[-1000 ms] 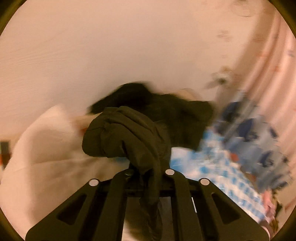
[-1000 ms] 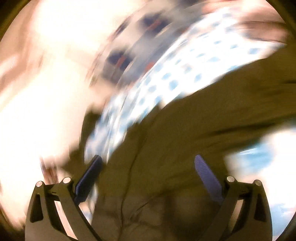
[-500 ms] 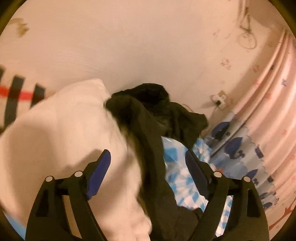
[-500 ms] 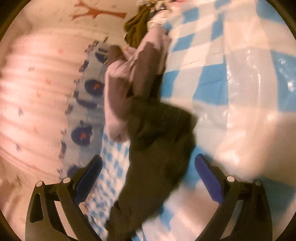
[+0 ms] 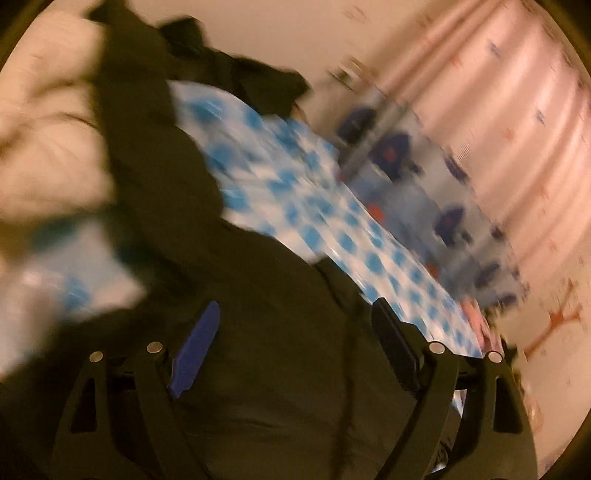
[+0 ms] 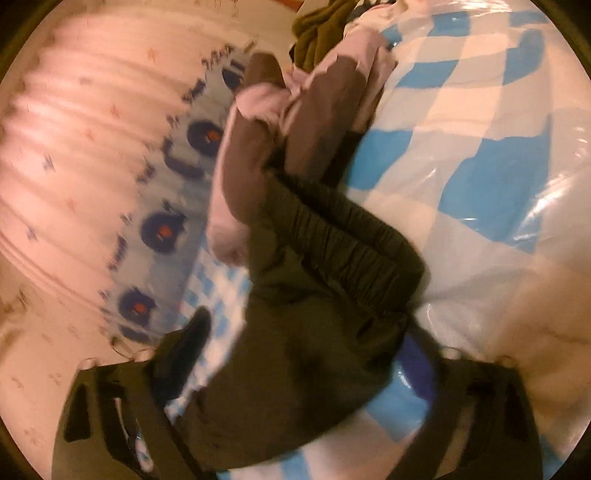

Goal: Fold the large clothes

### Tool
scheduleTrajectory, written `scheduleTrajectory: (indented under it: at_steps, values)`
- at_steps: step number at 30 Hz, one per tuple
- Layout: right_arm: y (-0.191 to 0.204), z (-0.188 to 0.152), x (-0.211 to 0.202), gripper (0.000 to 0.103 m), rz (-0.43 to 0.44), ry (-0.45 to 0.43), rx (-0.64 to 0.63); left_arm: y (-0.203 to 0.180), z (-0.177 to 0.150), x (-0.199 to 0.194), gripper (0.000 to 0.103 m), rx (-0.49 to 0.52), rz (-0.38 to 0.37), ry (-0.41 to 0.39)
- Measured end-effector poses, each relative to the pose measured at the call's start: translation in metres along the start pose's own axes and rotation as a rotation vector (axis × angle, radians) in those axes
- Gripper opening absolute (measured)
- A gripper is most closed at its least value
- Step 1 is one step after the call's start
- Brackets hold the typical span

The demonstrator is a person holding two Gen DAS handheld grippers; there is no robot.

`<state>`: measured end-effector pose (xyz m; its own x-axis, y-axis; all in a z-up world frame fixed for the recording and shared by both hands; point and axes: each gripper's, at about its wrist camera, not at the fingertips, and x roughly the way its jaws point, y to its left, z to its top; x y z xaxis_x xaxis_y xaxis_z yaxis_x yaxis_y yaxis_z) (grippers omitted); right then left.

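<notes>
A dark olive garment [image 5: 166, 184] lies crumpled over a blue-and-white checked cover [image 5: 314, 206]. In the blurred left wrist view my left gripper [image 5: 295, 306] hovers low over it, jaws wide open, with cloth beneath and between the blue pads [image 5: 195, 343]. In the right wrist view the same garment [image 6: 314, 350] shows its gathered elastic waistband [image 6: 351, 236]. My right gripper [image 6: 306, 326] straddles the cloth just below that band. Its jaws are closing with the cloth between them, and the cloth partly hides the right pad. I see no pad pressing on it.
A pink-and-brown garment [image 6: 258, 147] lies beyond the waistband, with an olive heap [image 6: 321, 26] behind it. A pale blue sheet with dark round figures [image 6: 162, 229] hangs off the edge beside a pink curtain [image 6: 74, 129]. White bedding [image 5: 44, 155] lies at the left.
My left gripper let go of the dark cloth, opened wide and swung down over the garment. My right gripper swept to the waistband, and its jaws have narrowed around the cloth.
</notes>
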<state>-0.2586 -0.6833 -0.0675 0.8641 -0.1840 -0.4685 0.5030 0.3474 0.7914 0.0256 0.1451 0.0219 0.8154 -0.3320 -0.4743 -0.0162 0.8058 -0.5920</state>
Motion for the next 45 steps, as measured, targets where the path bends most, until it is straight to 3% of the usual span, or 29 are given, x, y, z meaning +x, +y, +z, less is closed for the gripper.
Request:
scheduleTrajectory:
  at_steps: [1, 2, 3, 8, 14, 22, 27, 31, 37, 41, 45]
  values:
    - [0.001, 0.003, 0.005, 0.05, -0.023, 0.018, -0.007, -0.009, -0.008, 0.009, 0.08, 0.021, -0.013, 0.012]
    - [-0.001, 0.005, 0.011, 0.018, -0.033, 0.044, 0.001, -0.02, -0.018, 0.018, 0.08, 0.056, -0.023, 0.022]
    - [-0.002, 0.006, 0.013, 0.011, -0.043, 0.053, 0.003, -0.025, -0.025, 0.022, 0.08, 0.081, -0.029, 0.029]
    - [0.037, 0.004, 0.001, 0.006, -0.003, 0.008, -0.105, -0.031, -0.052, 0.031, 0.08, 0.141, -0.032, 0.038]
    - [0.104, 0.003, -0.019, 0.005, 0.113, -0.044, -0.176, -0.018, -0.034, 0.027, 0.08, 0.076, -0.039, 0.043]
    - [0.247, -0.036, 0.004, 0.005, 0.329, 0.045, -0.322, -0.008, -0.015, 0.001, 0.08, 0.102, 0.019, -0.021]
    - [0.351, -0.095, 0.033, 0.005, 0.465, 0.146, -0.433, 0.016, 0.005, -0.021, 0.08, 0.06, 0.062, -0.059]
    - [0.41, -0.14, 0.052, 0.005, 0.531, 0.209, -0.489, 0.042, 0.023, -0.039, 0.08, 0.007, 0.099, -0.096]
    - [0.503, -0.233, 0.089, 0.005, 0.624, 0.325, -0.57, 0.08, 0.044, -0.063, 0.081, -0.094, 0.112, -0.14]
    - [0.54, -0.305, 0.118, 0.005, 0.645, 0.42, -0.619, 0.105, 0.056, -0.073, 0.081, -0.178, 0.072, -0.137]
    - [0.541, -0.39, 0.154, 0.005, 0.602, 0.541, -0.679, 0.109, 0.058, -0.073, 0.081, -0.186, 0.043, -0.111]
